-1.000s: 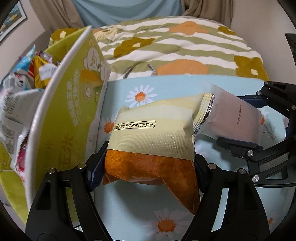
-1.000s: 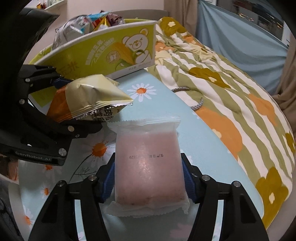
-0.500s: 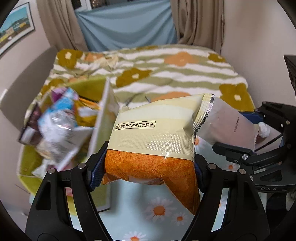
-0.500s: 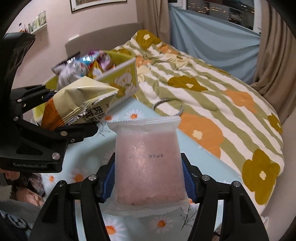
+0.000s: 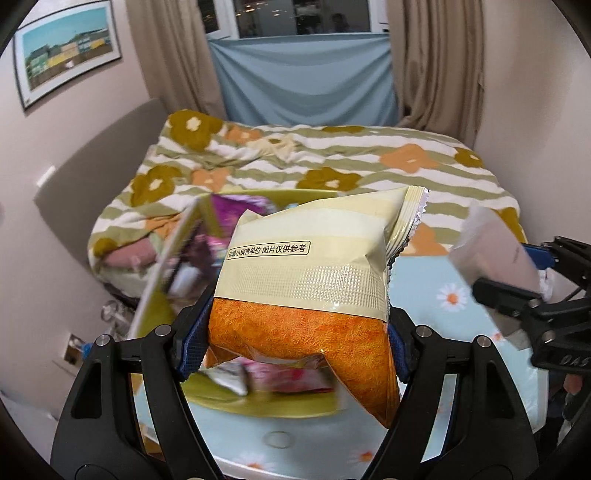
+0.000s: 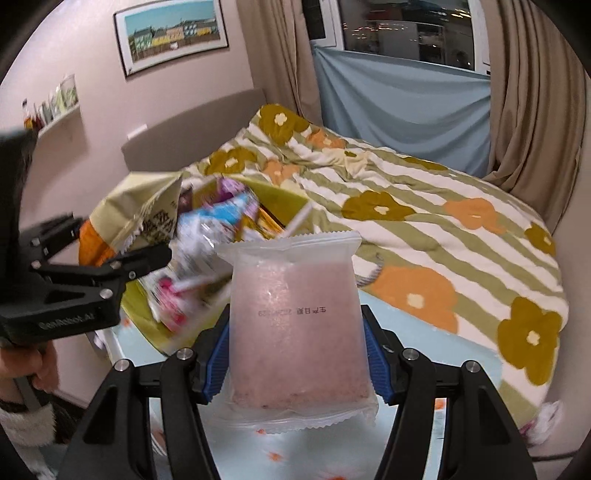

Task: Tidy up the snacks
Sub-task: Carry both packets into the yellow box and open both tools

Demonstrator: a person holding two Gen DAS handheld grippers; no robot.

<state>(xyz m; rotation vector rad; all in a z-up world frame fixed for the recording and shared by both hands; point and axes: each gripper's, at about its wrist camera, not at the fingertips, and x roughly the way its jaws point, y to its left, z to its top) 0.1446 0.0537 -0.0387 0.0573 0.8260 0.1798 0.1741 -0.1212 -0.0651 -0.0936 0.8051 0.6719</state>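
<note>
My left gripper (image 5: 295, 343) is shut on a cream and orange snack bag (image 5: 306, 288) and holds it high above the green snack box (image 5: 258, 402). That bag also shows in the right wrist view (image 6: 136, 214). My right gripper (image 6: 295, 365) is shut on a clear packet with pink contents (image 6: 295, 332), held in the air; the packet shows at the right of the left wrist view (image 5: 495, 254). The green box (image 6: 266, 192) holds several mixed snack packets (image 6: 207, 236), blurred by motion.
The box stands on a light blue daisy-print table (image 5: 450, 306). Behind it is a bed with a striped flower quilt (image 6: 424, 221). A wall with a framed picture (image 6: 170, 33) is at the left, curtains (image 6: 532, 92) and a window at the back.
Both grippers have risen well above the table with their packets still held. The view now looks down into the green box, and the room's walls and window have come into sight.
</note>
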